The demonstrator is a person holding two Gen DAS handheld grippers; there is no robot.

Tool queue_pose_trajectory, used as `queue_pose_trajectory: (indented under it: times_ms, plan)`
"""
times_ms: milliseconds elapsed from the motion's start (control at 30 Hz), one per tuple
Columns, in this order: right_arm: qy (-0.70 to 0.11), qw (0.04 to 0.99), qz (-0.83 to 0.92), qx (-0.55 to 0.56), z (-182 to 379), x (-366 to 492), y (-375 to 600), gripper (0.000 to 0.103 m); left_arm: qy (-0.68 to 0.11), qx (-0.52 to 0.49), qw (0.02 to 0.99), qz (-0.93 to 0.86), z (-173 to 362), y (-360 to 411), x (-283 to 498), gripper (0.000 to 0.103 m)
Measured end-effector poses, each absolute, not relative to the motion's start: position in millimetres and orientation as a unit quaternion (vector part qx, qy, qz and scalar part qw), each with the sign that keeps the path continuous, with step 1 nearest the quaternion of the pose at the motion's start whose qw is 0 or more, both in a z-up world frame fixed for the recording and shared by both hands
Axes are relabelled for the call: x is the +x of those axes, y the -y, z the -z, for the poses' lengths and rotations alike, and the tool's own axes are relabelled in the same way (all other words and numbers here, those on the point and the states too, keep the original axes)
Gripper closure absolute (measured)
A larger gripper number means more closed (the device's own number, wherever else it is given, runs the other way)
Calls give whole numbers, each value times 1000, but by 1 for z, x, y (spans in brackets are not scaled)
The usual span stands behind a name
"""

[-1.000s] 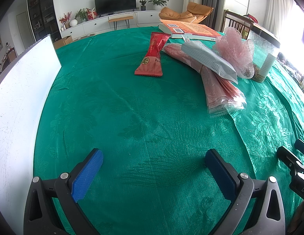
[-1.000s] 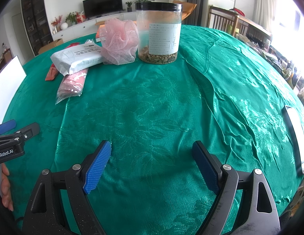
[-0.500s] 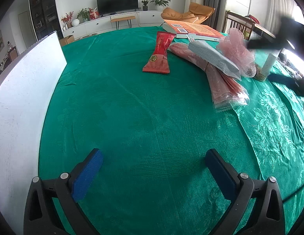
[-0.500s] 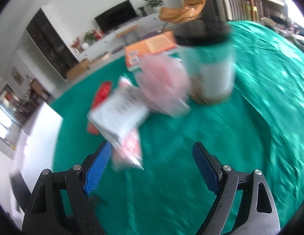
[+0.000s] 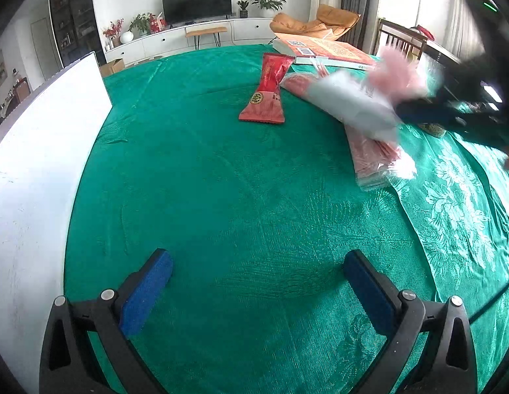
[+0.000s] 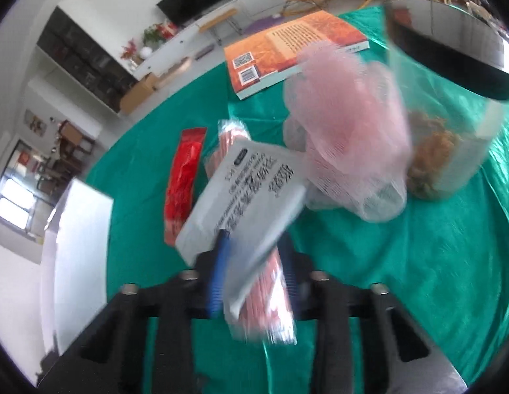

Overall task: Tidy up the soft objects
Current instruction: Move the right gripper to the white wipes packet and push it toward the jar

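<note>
A white wipes packet (image 6: 247, 190) lies across a pink striped pack (image 6: 274, 295) on the green tablecloth. My right gripper (image 6: 254, 269) is closing tight on the packet's near corner, both blue pads pressing it. I cannot tell whether the pink pack is caught too. A pink mesh bath puff (image 6: 349, 115) rests against the packet's far end. In the left wrist view the packet (image 5: 349, 105) and puff (image 5: 395, 75) are blurred, with the right gripper (image 5: 451, 115) a dark shape beside them. My left gripper (image 5: 257, 282) hovers open over bare cloth, nothing between its pads.
A red sachet (image 5: 267, 95) lies left of the pile. An orange book (image 6: 287, 42) sits behind it. A clear jar (image 6: 451, 124) with a black lid stands right of the puff. A white board (image 5: 34, 164) stands along the table's left edge.
The right gripper swung in toward the pile and shut on the white packet's corner. The packet and puff now blur in the left view. The left gripper stayed put.
</note>
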State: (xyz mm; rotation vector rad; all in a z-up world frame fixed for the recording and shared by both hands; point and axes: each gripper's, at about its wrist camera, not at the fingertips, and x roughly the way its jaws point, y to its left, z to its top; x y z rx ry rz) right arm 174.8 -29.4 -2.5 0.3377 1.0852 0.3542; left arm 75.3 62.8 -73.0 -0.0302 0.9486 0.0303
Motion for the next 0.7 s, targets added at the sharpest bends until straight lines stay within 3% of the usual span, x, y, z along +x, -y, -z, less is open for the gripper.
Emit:
queue_pose_trajectory:
  times_ms: [33, 200, 267, 300, 333, 367, 500, 700]
  plan:
    - [-514, 827, -173, 148, 1, 165, 36, 95, -457, -15, 889, -15, 73, -63, 75, 0]
    - [-545, 809, -175, 135, 16, 123, 69, 95, -457, -14, 889, -15, 73, -63, 75, 0]
    - [-536, 815, -154, 159, 15, 115, 85, 85, -457, -15, 889, -16, 73, -63, 75, 0]
    - [-526, 821, -142, 172, 11, 115, 90, 70, -457, -15, 889, -16, 73, -64, 75, 0]
    - [-516, 825, -134, 189, 7, 117, 93, 24, -457, -15, 889, -16, 73, -64, 75, 0]
    - [-506, 827, -128, 207, 1, 121, 93, 15, -457, -15, 889, -16, 73, -63, 75, 0]
    - [-507, 813, -131, 254, -8, 162, 65, 15, -457, -15, 889, -16, 73, -64, 75, 0]
    - [-576, 796, -82, 167, 18, 219, -10, 13, -457, -16, 889, -16, 72, -63, 75, 0]
